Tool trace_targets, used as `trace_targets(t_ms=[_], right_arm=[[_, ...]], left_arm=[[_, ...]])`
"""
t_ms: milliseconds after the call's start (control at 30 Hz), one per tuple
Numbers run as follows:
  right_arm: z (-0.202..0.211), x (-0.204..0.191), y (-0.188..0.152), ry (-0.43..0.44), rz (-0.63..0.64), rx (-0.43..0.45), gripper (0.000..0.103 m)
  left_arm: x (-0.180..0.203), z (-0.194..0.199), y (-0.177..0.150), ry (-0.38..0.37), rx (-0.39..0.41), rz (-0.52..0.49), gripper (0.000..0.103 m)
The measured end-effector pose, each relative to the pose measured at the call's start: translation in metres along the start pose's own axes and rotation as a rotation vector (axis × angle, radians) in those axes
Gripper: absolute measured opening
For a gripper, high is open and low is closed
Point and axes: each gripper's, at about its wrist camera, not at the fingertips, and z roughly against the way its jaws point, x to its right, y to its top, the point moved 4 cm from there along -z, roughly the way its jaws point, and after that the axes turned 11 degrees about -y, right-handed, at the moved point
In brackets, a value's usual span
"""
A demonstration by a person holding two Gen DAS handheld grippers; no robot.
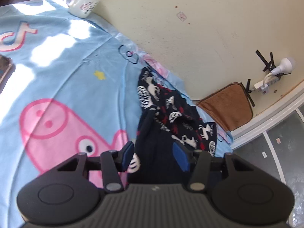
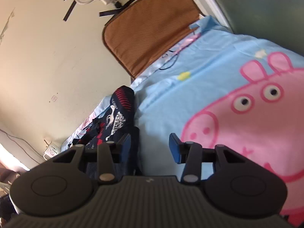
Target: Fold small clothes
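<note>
Mug (image 1: 83, 2) far; blanket (image 1: 62, 79) mid clear.

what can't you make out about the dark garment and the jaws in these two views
- Left wrist view: the near end of the dark patterned garment runs under the left gripper; whether the pads pinch it is hidden.
- Right wrist view: the garment's near part is behind the right gripper body; contact with the left-hand pad is unclear.
- The mug: its print is too small to read.
</note>
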Motion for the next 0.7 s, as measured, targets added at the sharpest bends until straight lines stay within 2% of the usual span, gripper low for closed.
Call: trace_targets(t_ms=[133,233,367,433,467,500,533,567,600,633,667,700], right_arm=[[-0.025,-0.046,0.016,0.087,0.129,-0.028,0.046],[-0.054,-0.078,0.034,0.124,0.227,-0.031,0.044],[-0.112,-0.093,0.05,0.163,0.228,-0.096,0.043],[-0.143,-0.087,0.05,0.111,0.228,-0.147,0.043],[-0.159,-0.081,0.049,0.055,0.252,-0.177,0.038],[-0.172,-0.075,0.049,0.013,0.272,-0.213,0.029],[-0.178,-0.068,0.054,-0.016,0.27,-0.238,0.001],[-0.177,-0.067,0.063,-0.008,0.254,-0.286,0.002],[-0.171,-0.071,0.073,0.022,0.259,-0.292,0.006],[-0.16,-0.083,0.087,0.059,0.305,-0.24,0.016],[-0.152,-0.094,0.098,0.088,0.352,-0.195,0.03],[-0.152,-0.108,0.108,0.113,0.391,-0.164,0.039]], left_arm=[[0.032,-0.055,0.002,-0.092,-0.066,-0.065,0.046],[0.051,-0.094,0.012,-0.089,-0.116,-0.155,0.046],[0.062,-0.148,0.035,-0.085,-0.176,-0.215,0.051],[0.057,-0.181,0.039,-0.039,-0.221,-0.237,0.051],[0.052,-0.197,0.039,-0.018,-0.262,-0.257,0.051],[0.043,-0.212,0.038,0.016,-0.305,-0.277,0.044],[0.034,-0.221,0.04,0.053,-0.347,-0.281,0.034],[0.032,-0.221,0.047,0.053,-0.359,-0.277,0.025],[0.032,-0.215,0.058,0.026,-0.369,-0.274,0.027],[0.037,-0.207,0.073,-0.003,-0.332,-0.3,0.03],[0.044,-0.199,0.088,-0.012,-0.266,-0.347,0.045],[0.05,-0.197,0.104,0.007,-0.202,-0.392,0.064]])
